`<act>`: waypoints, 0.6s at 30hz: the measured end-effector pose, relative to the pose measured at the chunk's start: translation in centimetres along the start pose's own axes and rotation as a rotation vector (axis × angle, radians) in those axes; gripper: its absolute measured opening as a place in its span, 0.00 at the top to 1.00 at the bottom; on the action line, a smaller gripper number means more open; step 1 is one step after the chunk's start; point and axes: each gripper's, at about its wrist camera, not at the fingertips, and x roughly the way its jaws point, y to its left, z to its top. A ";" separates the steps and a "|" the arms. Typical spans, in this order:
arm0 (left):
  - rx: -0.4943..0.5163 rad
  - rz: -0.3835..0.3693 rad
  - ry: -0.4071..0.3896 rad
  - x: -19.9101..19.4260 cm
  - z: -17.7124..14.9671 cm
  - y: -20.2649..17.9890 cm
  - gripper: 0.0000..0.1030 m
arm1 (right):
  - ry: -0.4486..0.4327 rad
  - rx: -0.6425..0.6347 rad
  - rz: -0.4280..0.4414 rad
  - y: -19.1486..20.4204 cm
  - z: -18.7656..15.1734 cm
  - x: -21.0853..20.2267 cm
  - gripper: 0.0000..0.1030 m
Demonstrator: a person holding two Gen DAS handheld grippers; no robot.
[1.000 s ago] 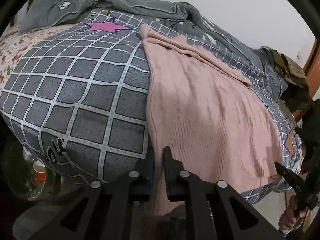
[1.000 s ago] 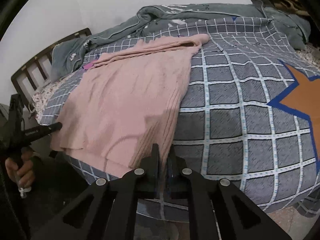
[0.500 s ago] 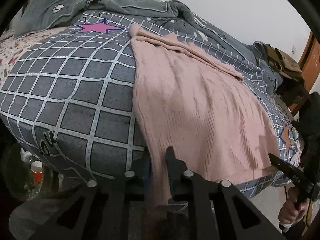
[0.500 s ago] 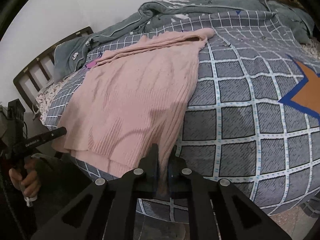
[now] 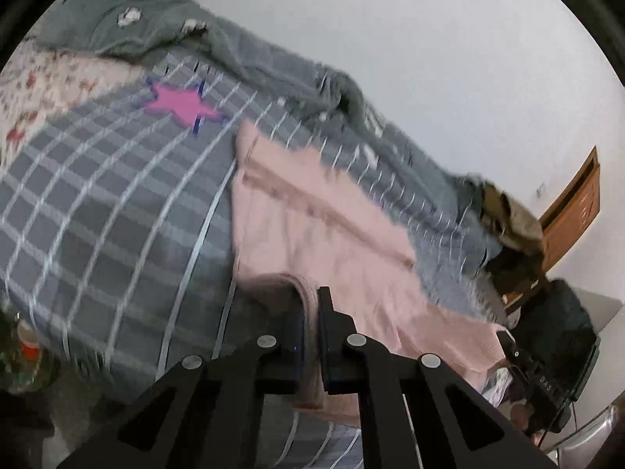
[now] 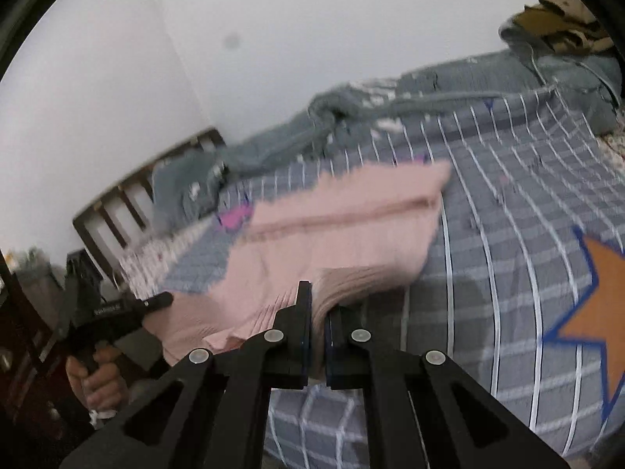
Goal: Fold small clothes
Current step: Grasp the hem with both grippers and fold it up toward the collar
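- The left gripper [image 5: 310, 312] has its jaws clamped on a bunched hem corner of the pink sweater [image 5: 312, 226], low in the frame's centre.
- The right gripper [image 6: 317, 308] likewise pinches the sweater's other hem corner.
- The sweater lies across the grey checked bed cover [image 6: 508, 234], mid-frame, with its near edge lifted.

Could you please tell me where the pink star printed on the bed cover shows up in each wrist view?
Left wrist: the pink star sits upper left, just beyond the pink sweater's far corner.
Right wrist: only a blurred sliver of it peeks out at centre left, behind the sweater's far edge.
Shared landmark: the crumpled grey blanket along the wall.
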 end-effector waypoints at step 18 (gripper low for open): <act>-0.022 0.070 -0.114 11.9 15.0 -2.9 0.93 | -0.104 0.168 0.129 -4.3 15.9 12.4 0.95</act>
